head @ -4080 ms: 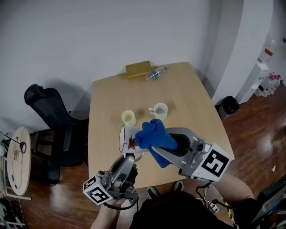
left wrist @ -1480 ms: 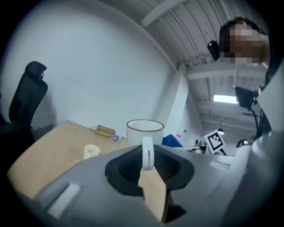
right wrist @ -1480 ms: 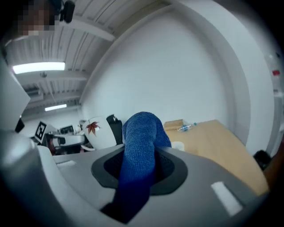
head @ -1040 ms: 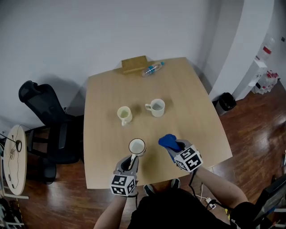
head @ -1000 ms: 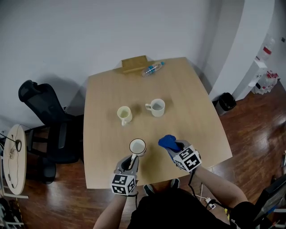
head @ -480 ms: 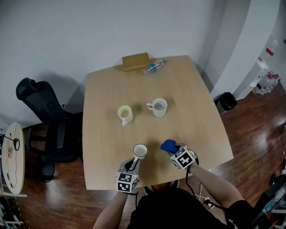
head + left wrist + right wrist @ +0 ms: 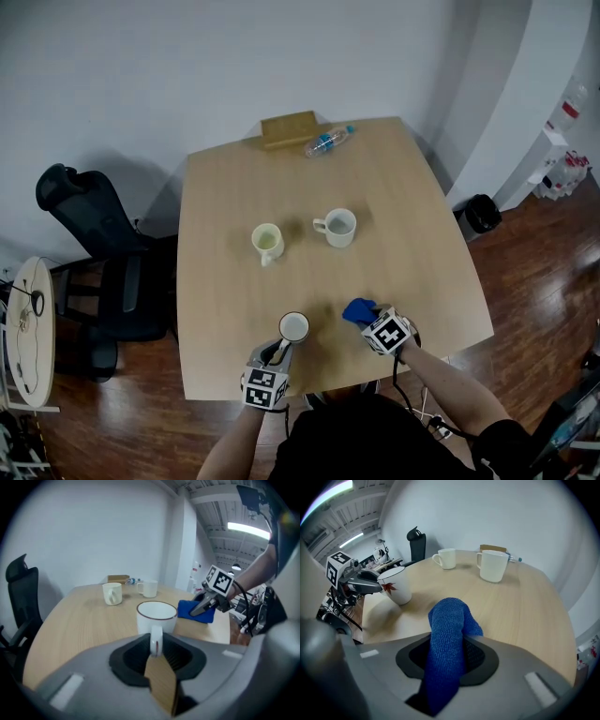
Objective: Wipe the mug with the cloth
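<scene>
My left gripper (image 7: 155, 654) has its jaws only slightly apart, and they have just been easing open. The thin handle of the mug (image 7: 157, 616) sits in the narrow gap between them, with the pads close against it on both sides. The mug stands upright on the table (image 7: 403, 216) near the front edge; it has a dark rim and a red leaf on its side.

My right gripper (image 7: 451, 660) is also a little apart and has just been opening. The blue cloth (image 7: 447, 630) fills the gap between its jaws and bunches out ahead of them, its front end resting on the table. The cloth lies to the mug's right, near it but not touching.

Farther out, in the middle of the table, stand a pale yellow mug (image 7: 267, 241) and a white mug (image 7: 339, 226). At the far edge lie a plastic bottle (image 7: 328, 141) and a wooden block (image 7: 289, 128). A black chair (image 7: 89, 216) stands off the table's left side.
</scene>
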